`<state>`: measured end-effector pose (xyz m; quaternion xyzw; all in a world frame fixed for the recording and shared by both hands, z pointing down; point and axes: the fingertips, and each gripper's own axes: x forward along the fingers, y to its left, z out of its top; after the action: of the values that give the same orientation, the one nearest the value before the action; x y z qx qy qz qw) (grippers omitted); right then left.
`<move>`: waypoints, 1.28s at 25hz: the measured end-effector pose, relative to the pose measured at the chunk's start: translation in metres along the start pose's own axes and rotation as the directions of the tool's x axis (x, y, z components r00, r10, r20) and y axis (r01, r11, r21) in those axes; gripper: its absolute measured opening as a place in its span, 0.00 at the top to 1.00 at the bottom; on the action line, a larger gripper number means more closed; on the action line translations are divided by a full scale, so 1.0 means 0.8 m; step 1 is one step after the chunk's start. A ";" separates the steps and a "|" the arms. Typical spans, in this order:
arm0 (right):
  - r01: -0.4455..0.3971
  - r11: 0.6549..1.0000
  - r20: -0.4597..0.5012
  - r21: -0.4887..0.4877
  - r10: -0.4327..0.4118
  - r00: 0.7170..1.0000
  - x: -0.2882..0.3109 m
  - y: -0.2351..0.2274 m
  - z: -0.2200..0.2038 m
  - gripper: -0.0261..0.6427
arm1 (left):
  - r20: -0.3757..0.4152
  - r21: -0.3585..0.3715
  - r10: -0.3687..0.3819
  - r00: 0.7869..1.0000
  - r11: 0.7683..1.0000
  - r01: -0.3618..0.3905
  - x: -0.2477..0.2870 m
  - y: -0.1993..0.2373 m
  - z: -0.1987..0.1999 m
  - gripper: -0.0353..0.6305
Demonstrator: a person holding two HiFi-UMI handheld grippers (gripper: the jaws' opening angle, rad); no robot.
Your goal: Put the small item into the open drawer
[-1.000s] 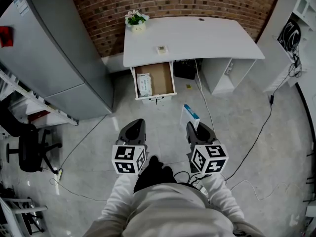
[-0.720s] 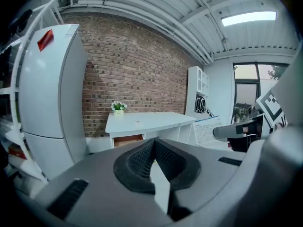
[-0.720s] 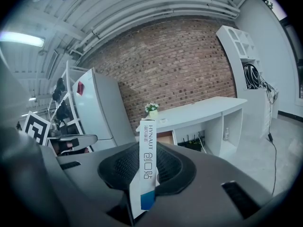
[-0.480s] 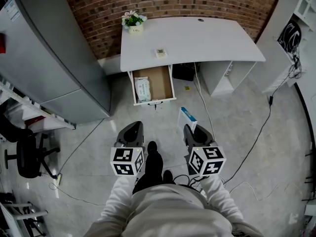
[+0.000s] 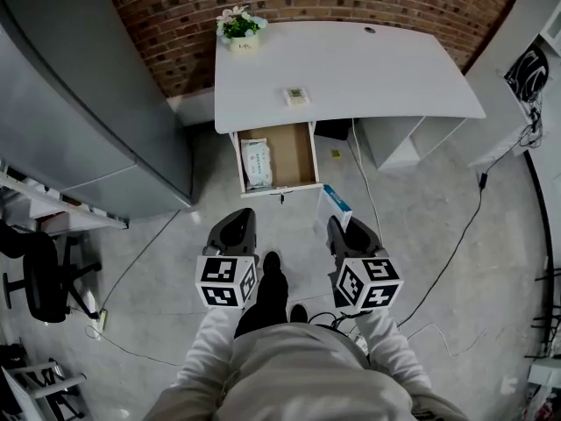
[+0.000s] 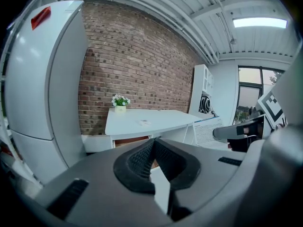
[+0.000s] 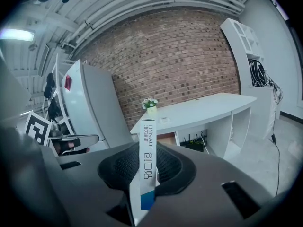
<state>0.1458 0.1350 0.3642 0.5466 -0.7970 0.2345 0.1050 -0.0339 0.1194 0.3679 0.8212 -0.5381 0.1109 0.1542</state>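
A grey polished floor is seen in front of a red brick wall, with a tall grey refrigerator at the left side. A white desk with a curved top is placed against the wall. A small potted plant with white flowers is set at the far left corner of the desk top, and a small pale square item lies near the front edge, toward the left end. Under this front edge, at the left end, a wooden drawer with a white front is pulled out. A white packet lies inside it, along the left wall.

A thin flat white cardboard box with a blue band is held upright in the right gripper, and its black pads are pinched on the two broad faces of the box. The box is in the air over the floor, just in front of the drawer's right front corner and apart from it. The jaws of the left gripper are pressed together at the tips, with nothing between them. Both grippers are pointed toward the desk.
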 end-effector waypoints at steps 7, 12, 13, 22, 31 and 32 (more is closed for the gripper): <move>0.024 1.000 -0.041 0.011 -0.023 0.999 0.080 0.000 0.017 0.81 | -0.023 0.006 -0.021 0.999 1.000 0.021 0.063 0.056 0.016 0.92; 0.050 0.998 -0.066 0.026 -0.049 0.997 0.120 -0.001 0.028 0.81 | -0.044 -0.007 -0.047 0.998 0.999 0.046 0.101 0.087 0.024 0.92; 0.056 0.998 -0.069 0.028 -0.054 0.996 0.128 -0.002 0.030 0.81 | -0.048 -0.015 -0.055 0.997 0.998 0.054 0.109 0.092 0.025 0.92; 0.105 0.993 -0.088 0.052 -0.100 0.991 0.178 -0.020 0.042 0.81 | -0.076 -0.005 -0.088 0.993 0.996 0.088 0.159 0.119 0.030 0.92; 0.113 0.992 -0.128 0.057 -0.105 0.986 0.211 -0.025 0.034 0.81 | -0.100 -0.018 -0.105 0.989 0.994 0.104 0.180 0.129 0.021 0.92; 0.106 0.993 -0.130 0.061 -0.097 0.987 0.214 -0.025 0.033 0.81 | -0.103 -0.024 -0.105 0.989 0.994 0.103 0.183 0.131 0.019 0.92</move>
<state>0.1012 -0.0247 0.4190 0.5737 -0.7515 0.2901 0.1486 -0.0721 -0.0496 0.4185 0.8398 -0.4869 0.1401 0.1952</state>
